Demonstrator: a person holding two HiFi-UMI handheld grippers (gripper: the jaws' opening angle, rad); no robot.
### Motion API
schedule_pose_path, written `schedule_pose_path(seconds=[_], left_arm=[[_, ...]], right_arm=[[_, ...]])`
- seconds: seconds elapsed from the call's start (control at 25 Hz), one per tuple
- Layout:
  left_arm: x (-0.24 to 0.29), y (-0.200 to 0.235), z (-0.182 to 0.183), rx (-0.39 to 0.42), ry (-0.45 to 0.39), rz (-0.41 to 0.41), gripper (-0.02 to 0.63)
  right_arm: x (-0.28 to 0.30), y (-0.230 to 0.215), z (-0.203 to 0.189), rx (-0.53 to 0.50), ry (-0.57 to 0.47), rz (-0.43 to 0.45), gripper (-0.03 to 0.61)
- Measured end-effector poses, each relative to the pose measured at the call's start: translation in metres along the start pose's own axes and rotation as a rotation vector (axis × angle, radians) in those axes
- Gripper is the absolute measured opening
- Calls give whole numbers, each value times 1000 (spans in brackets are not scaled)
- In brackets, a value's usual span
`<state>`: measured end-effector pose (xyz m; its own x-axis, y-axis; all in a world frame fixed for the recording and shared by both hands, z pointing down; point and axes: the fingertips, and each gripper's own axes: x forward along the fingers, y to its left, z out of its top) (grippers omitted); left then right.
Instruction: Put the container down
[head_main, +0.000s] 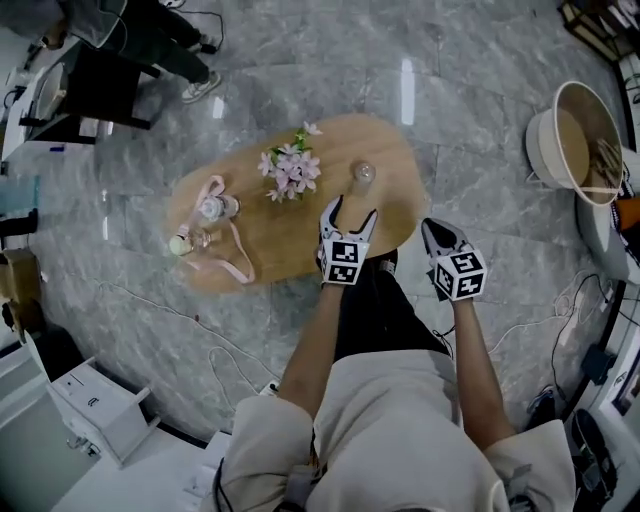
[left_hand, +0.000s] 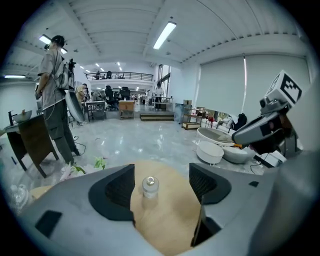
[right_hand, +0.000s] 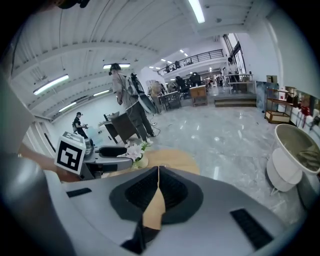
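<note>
Container (head_main: 363, 173) upright on table (head_main: 285, 245), flowers (head_main: 292, 168) near, left gripper (head_main: 352, 208) spread behind it, right gripper (head_main: 432, 228) closed.

Cream short-sleeved shirt (head_main: 400, 440), dark trousers (head_main: 385, 310). Grey shells on left gripper (head_main: 352, 210) and right gripper (head_main: 430, 228); black ribbed pads (left_hand: 117, 192); black-and-white marker cubes (head_main: 341, 260).

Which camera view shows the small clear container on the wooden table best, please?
The left gripper view: the container stands upright, framed between the open left tongs. The head view shows it small, from above, beyond those tongs. I cannot make it out in the right gripper view.
</note>
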<state>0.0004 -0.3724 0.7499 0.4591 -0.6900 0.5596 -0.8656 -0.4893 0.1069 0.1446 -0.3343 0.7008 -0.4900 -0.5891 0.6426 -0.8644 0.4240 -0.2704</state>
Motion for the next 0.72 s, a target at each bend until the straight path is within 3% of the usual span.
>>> schedule_pose_path(seconds=[0.28, 0.48, 0.72], left_arm=[[-71, -29, 32, -173, -36, 72, 333], [-96, -38, 51, -190, -42, 119, 333], [-113, -54, 52, -193, -51, 119, 333]], right_arm=[[-14, 63, 26, -9, -39, 95, 69], [-25, 77, 35, 11, -71, 122, 69], [-31, 70, 39, 61, -101, 109, 69]])
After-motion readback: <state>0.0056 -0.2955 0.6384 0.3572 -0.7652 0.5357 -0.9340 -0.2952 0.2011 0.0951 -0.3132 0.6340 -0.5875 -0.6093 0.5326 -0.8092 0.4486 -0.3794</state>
